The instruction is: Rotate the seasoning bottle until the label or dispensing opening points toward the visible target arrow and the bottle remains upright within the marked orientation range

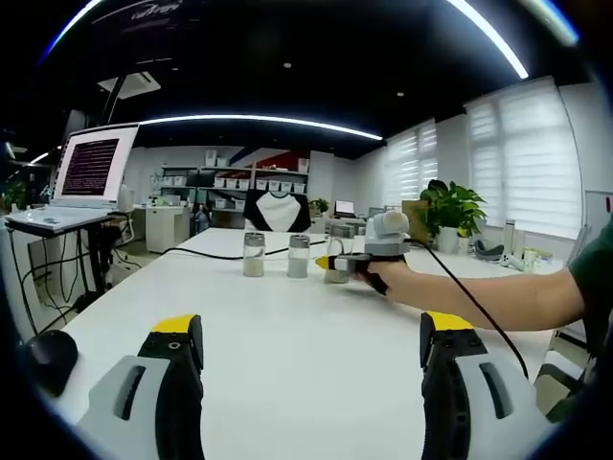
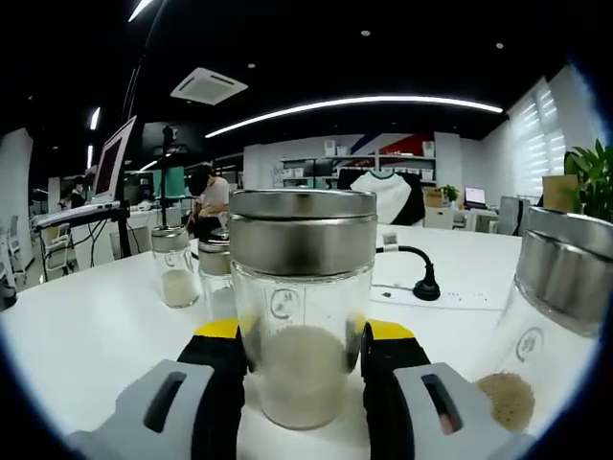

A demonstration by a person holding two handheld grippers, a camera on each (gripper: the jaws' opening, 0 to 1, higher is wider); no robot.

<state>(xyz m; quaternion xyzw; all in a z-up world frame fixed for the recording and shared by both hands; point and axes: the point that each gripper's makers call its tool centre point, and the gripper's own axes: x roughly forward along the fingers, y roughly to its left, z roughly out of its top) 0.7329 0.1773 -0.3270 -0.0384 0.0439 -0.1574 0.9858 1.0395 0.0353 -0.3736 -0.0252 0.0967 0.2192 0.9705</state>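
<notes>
The right gripper point(image 2: 302, 369) clasps the steel-lidded glass seasoning bottle point(image 2: 302, 297) low down, probably so it turns upright; the left gripper point(image 1: 311, 359) hangs spread over the white table point(image 1: 287, 326).

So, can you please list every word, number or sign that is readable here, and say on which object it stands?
No text reads clearly.
Round emblem on the glass seasoning bottle with steel lid: too blurred to read.
Similar round emblem on the second glass bottle at the right edge: unreadable.
Lines of text on the open laptop screen: too small.
Marking on the dark ceiling panel: illegible.
</notes>
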